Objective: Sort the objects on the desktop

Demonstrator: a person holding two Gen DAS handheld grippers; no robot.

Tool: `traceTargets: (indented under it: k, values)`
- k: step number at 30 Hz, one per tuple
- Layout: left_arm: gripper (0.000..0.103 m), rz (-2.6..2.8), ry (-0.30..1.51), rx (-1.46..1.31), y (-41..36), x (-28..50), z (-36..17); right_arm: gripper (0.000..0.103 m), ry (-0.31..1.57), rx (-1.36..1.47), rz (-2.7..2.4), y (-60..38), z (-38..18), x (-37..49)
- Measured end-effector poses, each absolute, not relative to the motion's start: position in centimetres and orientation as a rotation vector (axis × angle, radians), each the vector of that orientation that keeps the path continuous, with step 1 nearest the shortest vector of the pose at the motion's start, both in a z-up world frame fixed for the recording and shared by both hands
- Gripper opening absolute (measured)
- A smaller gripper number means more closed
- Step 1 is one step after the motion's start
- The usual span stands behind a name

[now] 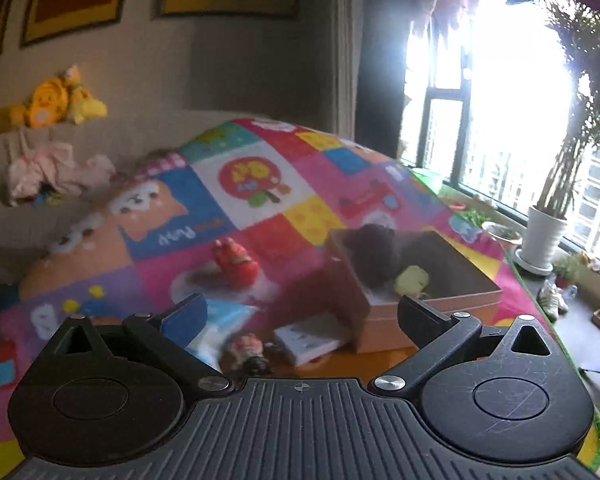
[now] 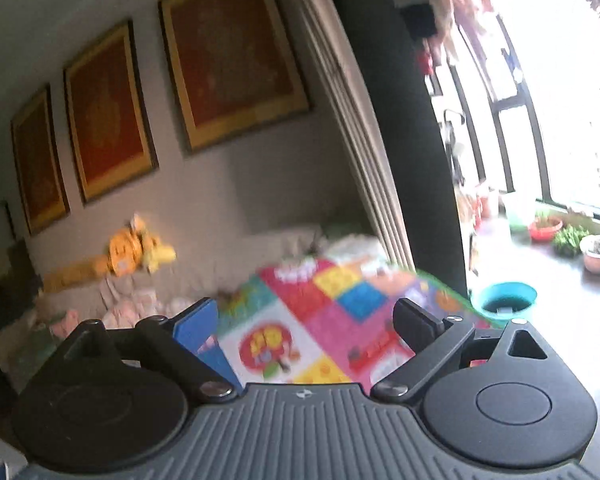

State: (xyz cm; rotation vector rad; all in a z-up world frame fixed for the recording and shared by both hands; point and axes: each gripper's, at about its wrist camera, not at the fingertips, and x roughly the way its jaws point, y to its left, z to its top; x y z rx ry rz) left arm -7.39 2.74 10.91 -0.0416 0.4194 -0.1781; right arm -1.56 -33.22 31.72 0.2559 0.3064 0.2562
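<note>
The cardboard box [image 1: 416,292] sits on the orange desk [image 1: 340,364] at the right of the left wrist view, open on top, with a dark plush lump [image 1: 374,250] and a small yellow toy [image 1: 412,280] already inside. Just left of the box a white booklet [image 1: 306,338] lies flat, touching or nearly touching its near corner, and a small figurine [image 1: 250,350] with dark hair lies beside that, close to the camera. Farther off, on the colourful play mat [image 1: 260,184], stands a red toy [image 1: 236,262]. The figurine looks light and hard, probably a little slippery, so a hold across its middle seems safest; the booklet is thin and flat and would likely need to be taken by an edge. The left claw [image 1: 300,312] is spread wide and empty, poised above the figurine and booklet. The right claw [image 2: 306,320] is also wide and empty, raised and aimed at the far mat and wall, with no desk item in front of it. Motion blur softens both views, so finer detail on the toys cannot be made out.
</note>
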Motion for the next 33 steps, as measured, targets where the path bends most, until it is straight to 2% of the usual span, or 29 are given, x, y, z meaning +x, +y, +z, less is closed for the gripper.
traceTargets:
  k: [5, 8, 12, 15, 18, 22, 26, 31, 33]
  values:
    - [0.103, -0.253, 0.455, -0.165, 1.9, -8.4, 10.7, 0.099, 0.526, 0.451, 0.312, -33.9, 28.1, -2.5]
    - [0.103, -0.323, 0.45, -0.201, -1.8, -8.9, 10.1, 0.099, 0.66, 0.618, 0.406, -33.3, 25.7, -4.7]
    - [0.103, -0.514, 0.488, -0.26, -8.5, -8.7, 8.6, 0.099, 0.732, 0.83, 0.497, -33.3, 26.2, -7.1]
    - [0.103, -0.717, 0.566, -0.282, -13.3, -9.4, 7.0, 0.099, 0.655, 0.93, 0.489, -33.8, 28.3, -7.4]
    - [0.103, -0.976, 0.702, -0.261, -15.9, -10.9, 5.5, 0.099, 0.415, 0.853, 0.332, -35.5, 31.1, -8.5]
    - [0.103, -1.121, 0.78, -0.212, -13.5, -12.0, 6.1, 0.102, 0.163, 0.765, 0.089, -38.4, 31.3, -9.1]
    - [0.103, -1.092, 0.831, -0.164, -7.2, -12.5, 7.5, 0.103, 0.129, 0.663, -0.055, -40.5, 29.0, -8.1]
    - [0.103, -0.999, 0.949, -0.134, 0.8, -13.8, 10.0, 0.103, 0.163, 0.488, -0.098, -38.0, 25.1, -7.0]
    - [0.103, -0.932, 0.944, -0.11, 4.1, -15.0, 12.2, 0.103, 0.167, 0.442, -0.092, -36.6, 23.9, -6.8]
